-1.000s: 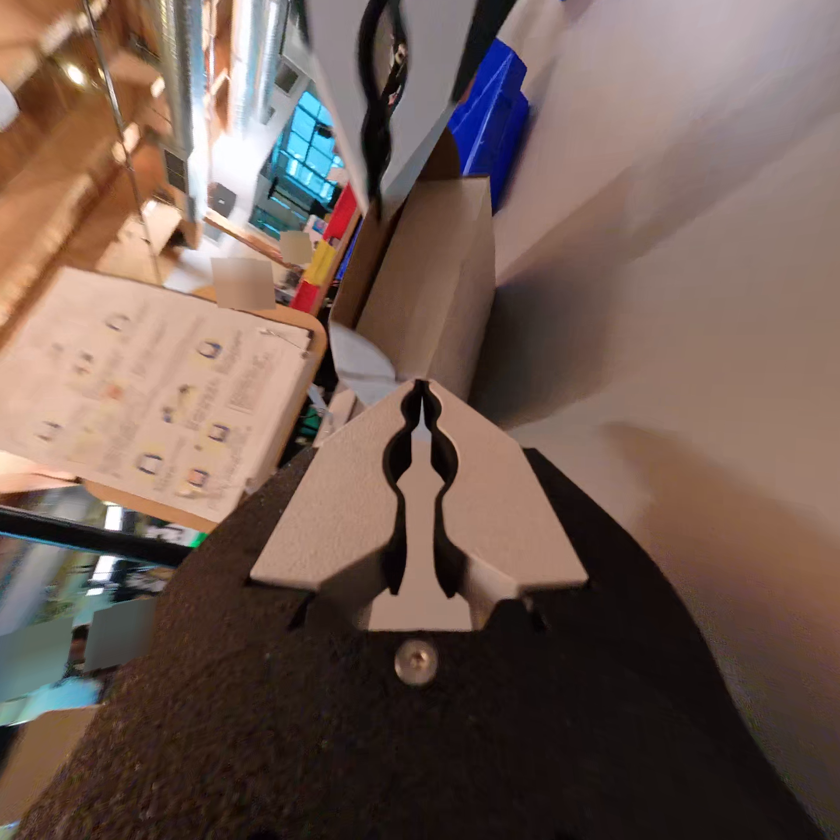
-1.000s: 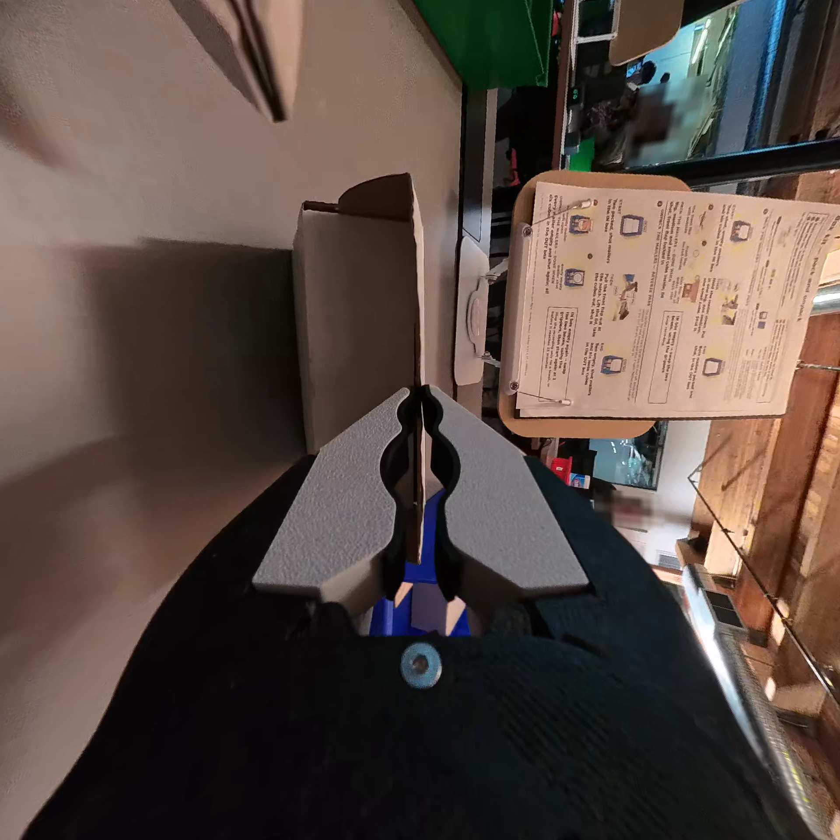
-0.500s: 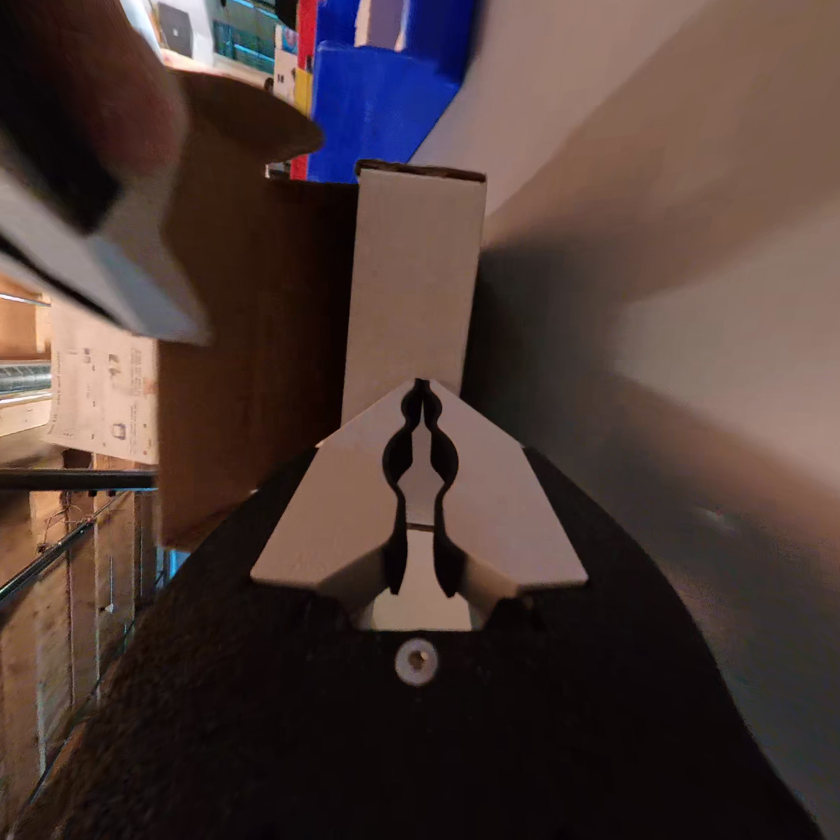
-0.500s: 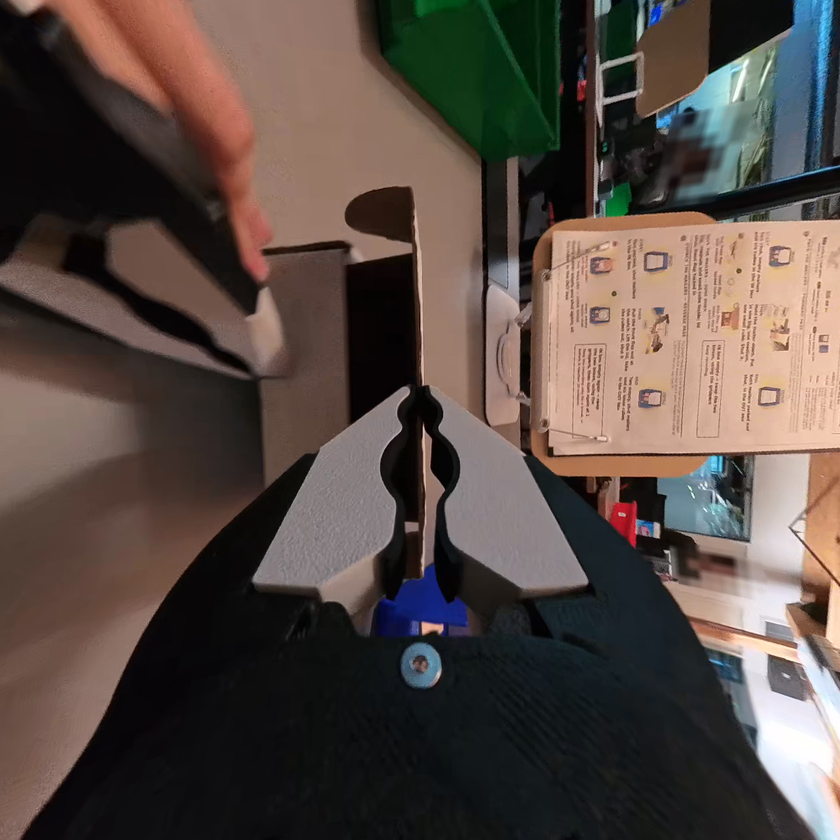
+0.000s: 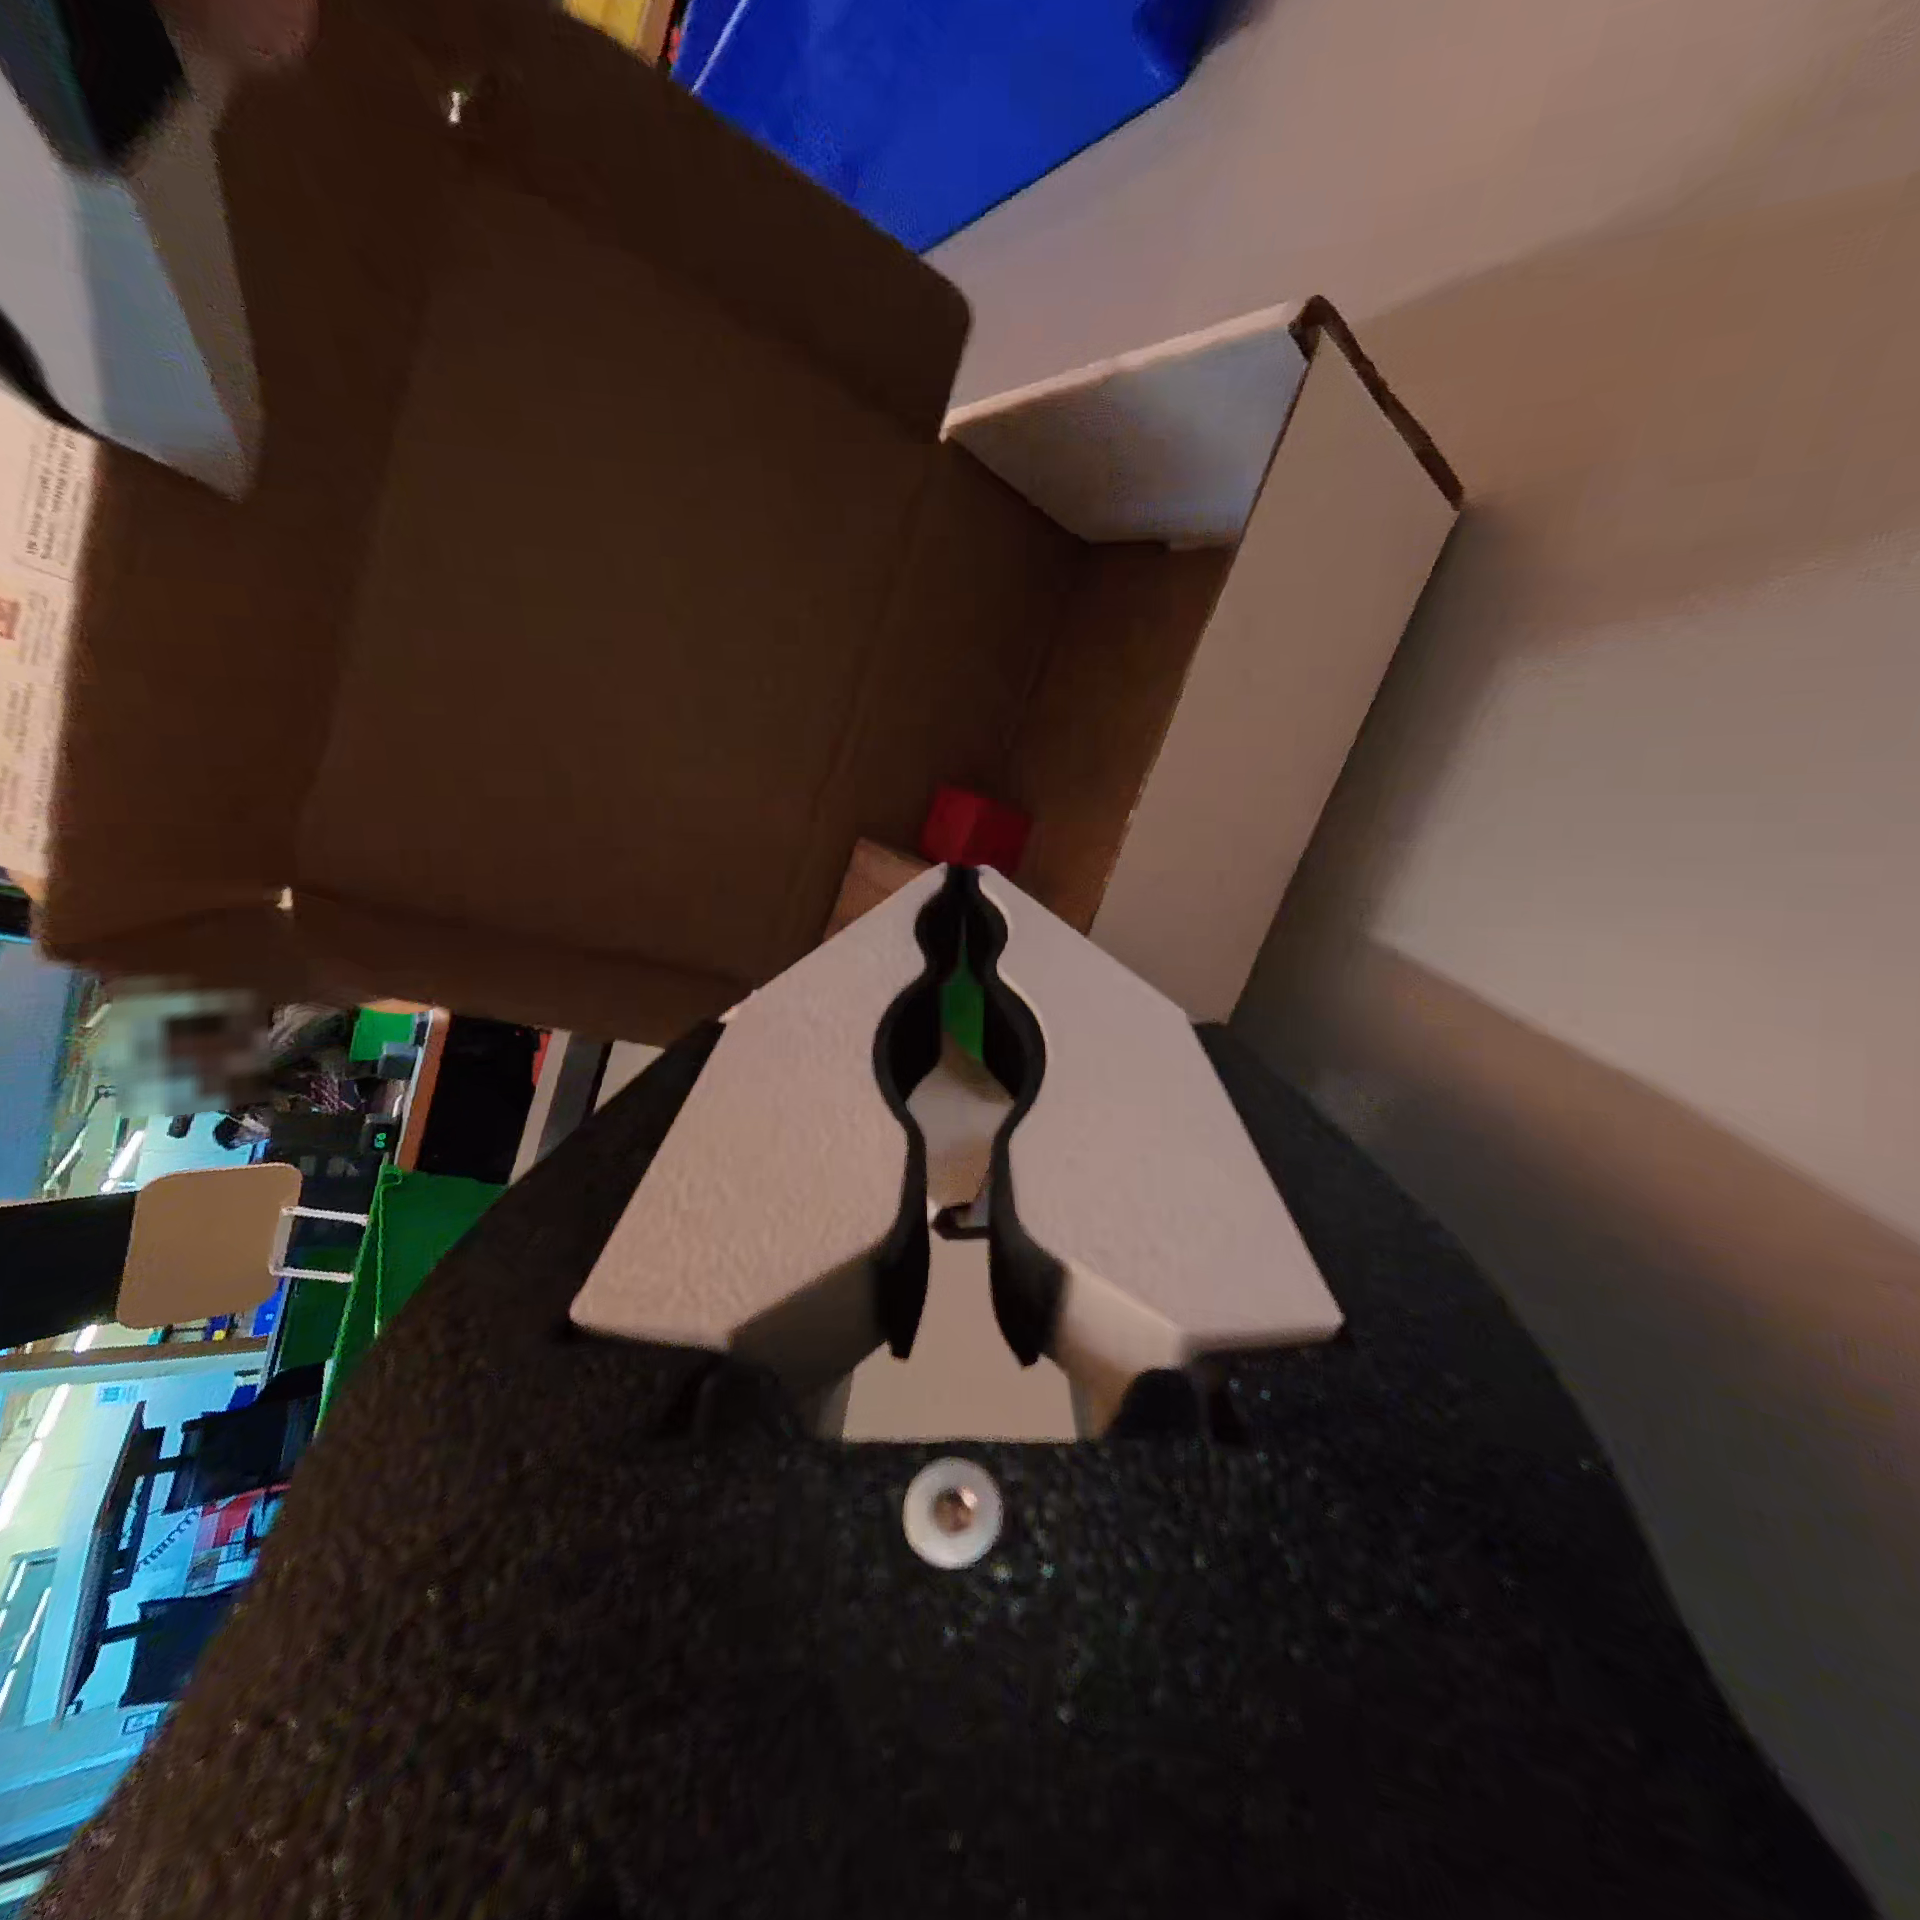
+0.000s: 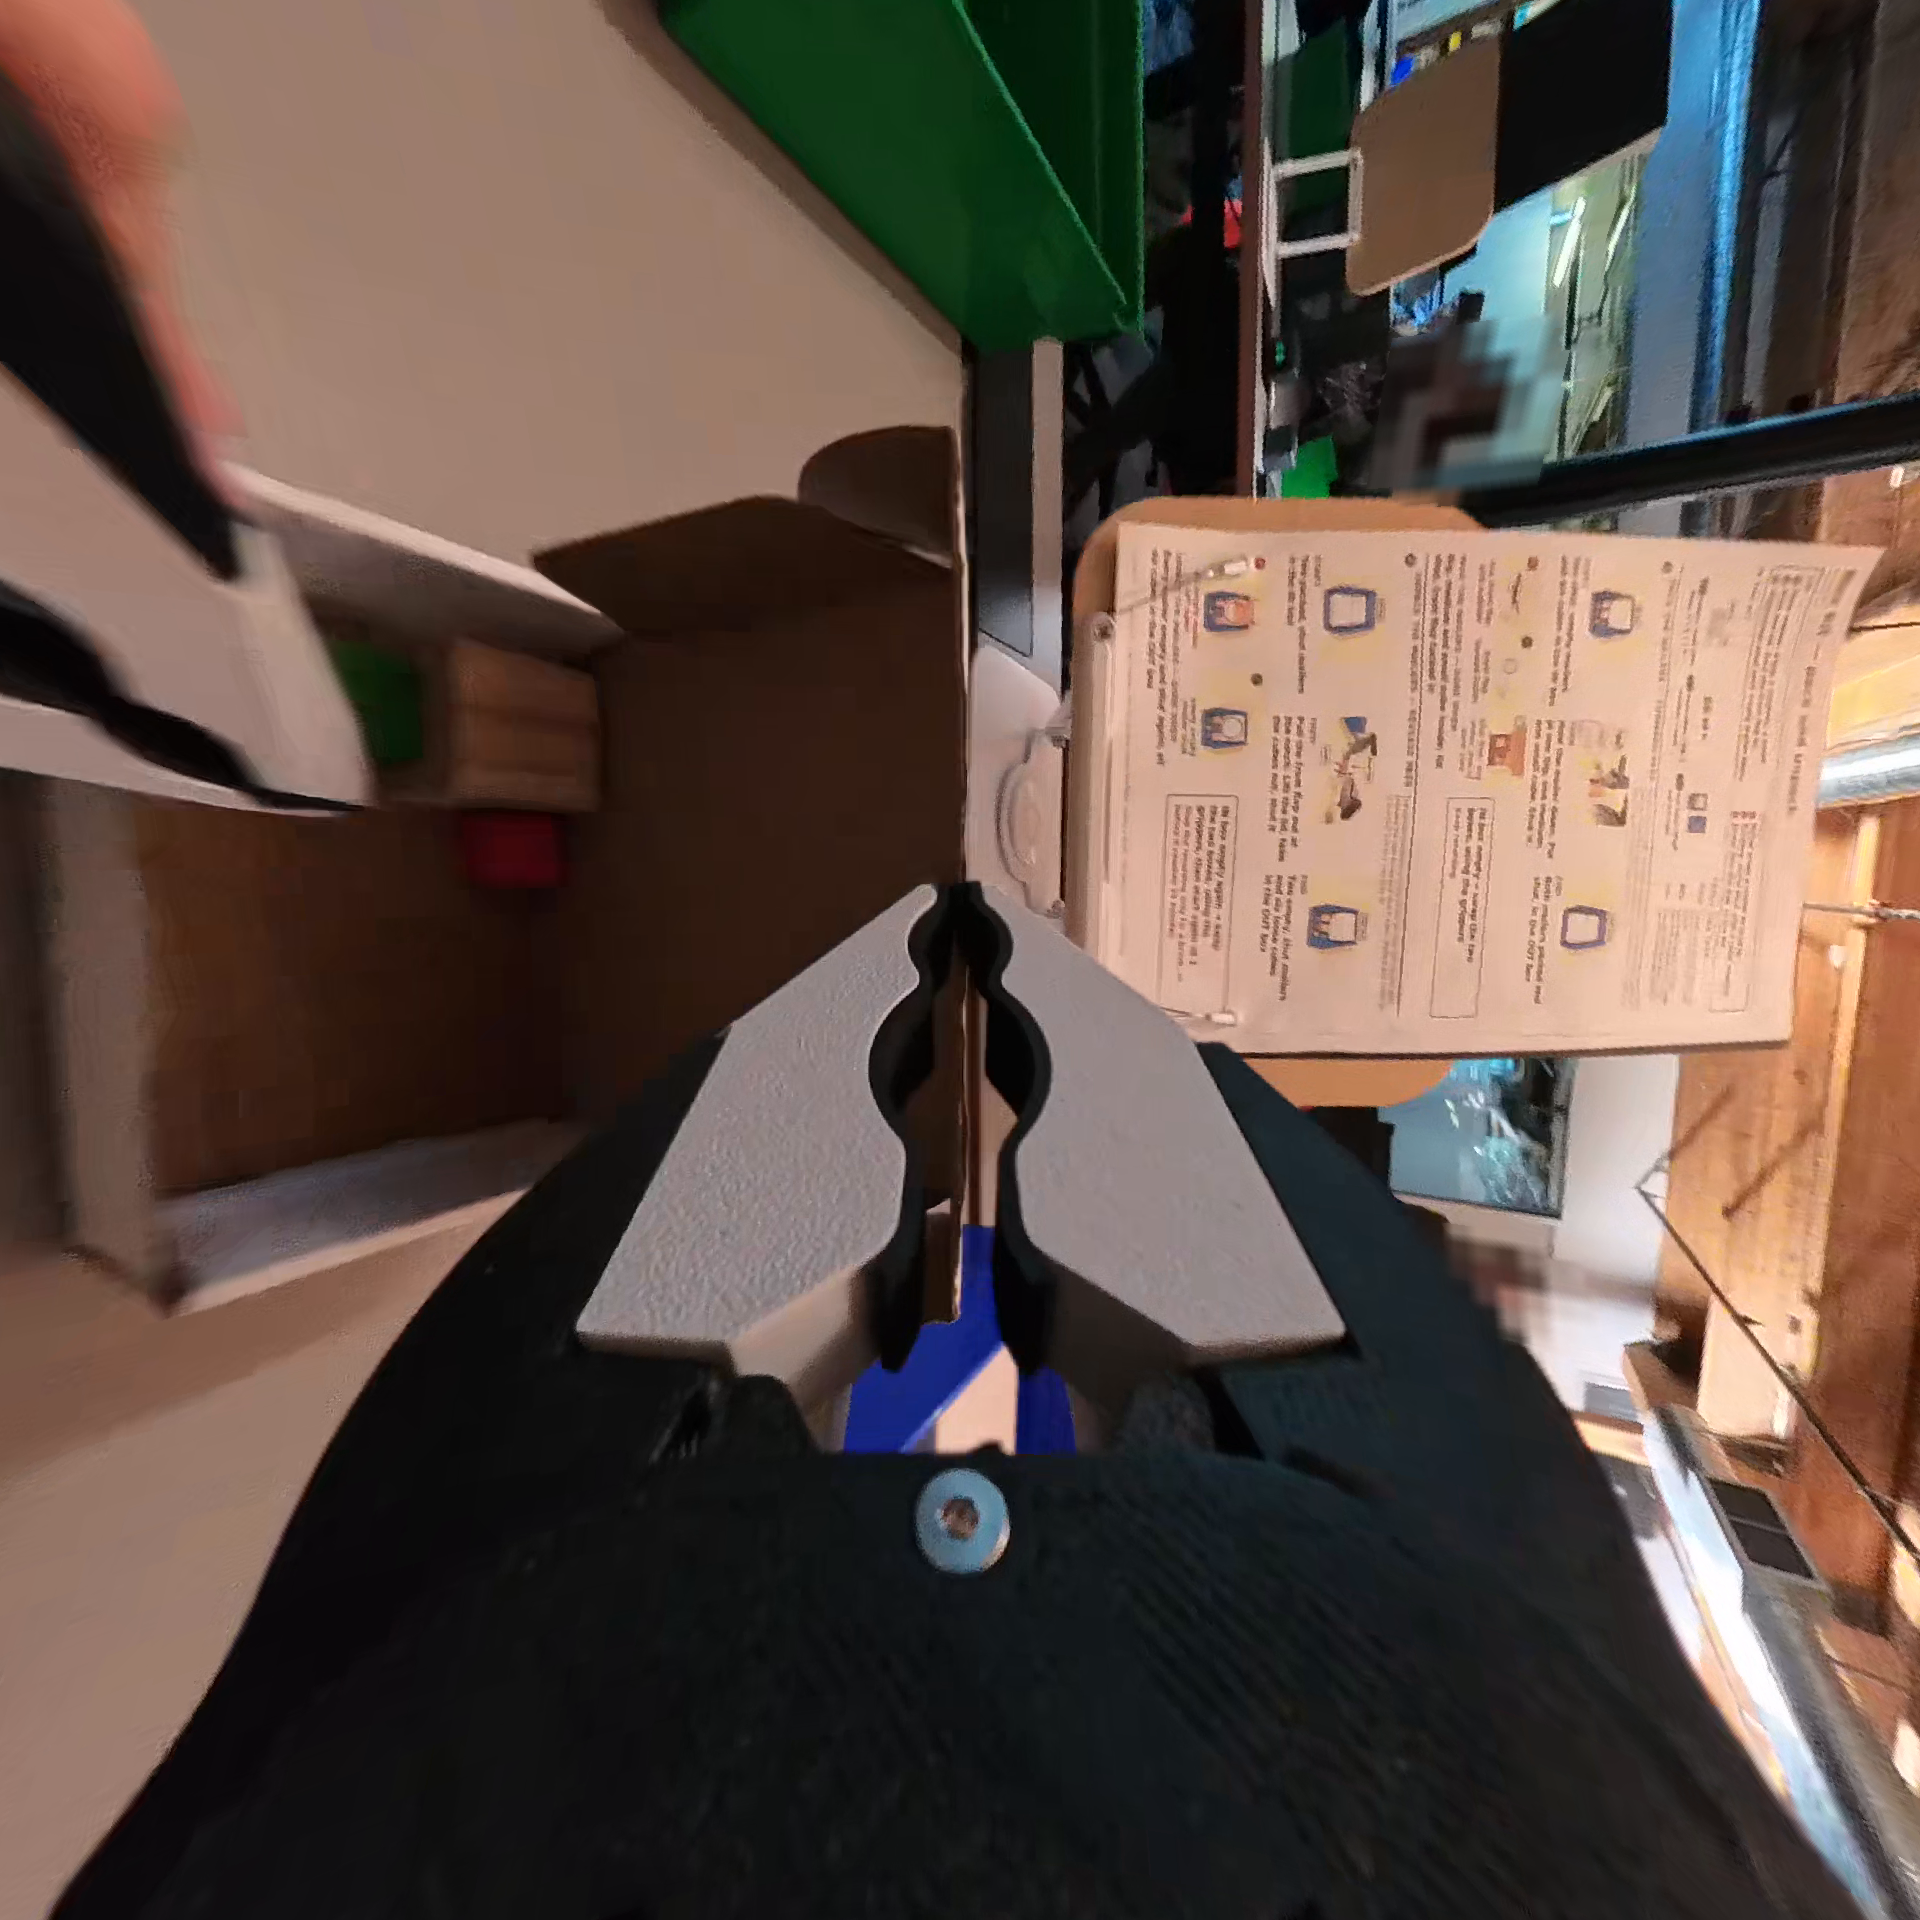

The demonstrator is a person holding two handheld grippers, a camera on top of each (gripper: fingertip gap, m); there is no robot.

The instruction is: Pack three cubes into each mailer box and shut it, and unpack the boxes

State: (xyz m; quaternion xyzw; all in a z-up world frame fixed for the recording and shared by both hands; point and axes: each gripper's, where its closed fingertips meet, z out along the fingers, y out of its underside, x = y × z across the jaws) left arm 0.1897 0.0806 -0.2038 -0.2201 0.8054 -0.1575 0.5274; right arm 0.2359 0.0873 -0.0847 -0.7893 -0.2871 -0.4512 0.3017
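Note:
A white mailer box (image 5: 1299,675) lies open on the table. Its brown lid (image 5: 571,623) stands raised. My right gripper (image 6: 961,894) is shut on the lid's edge (image 6: 810,779) and holds it up; one of its fingers (image 5: 135,343) shows in the left wrist view. Inside the box are a red cube (image 5: 971,826), a wooden cube (image 5: 873,883) and a green cube (image 5: 961,1003). They also show in the right wrist view: red (image 6: 514,847), wooden (image 6: 520,727), green (image 6: 379,707). My left gripper (image 5: 961,883) is shut at the box's near wall, just over the cubes, and appears blurred in the right wrist view (image 6: 239,707).
A blue bin (image 5: 935,104) stands behind the box on the pale table (image 5: 1662,623). A green bin (image 6: 987,156) stands at the table's edge. A clipboard with a printed sheet (image 6: 1455,779) hangs beyond the table. A person's hand (image 6: 104,208) holds the left gripper.
My right gripper has swung the lid up, so the box now stands open and the cubes show. My left gripper has moved in to the box's near wall.

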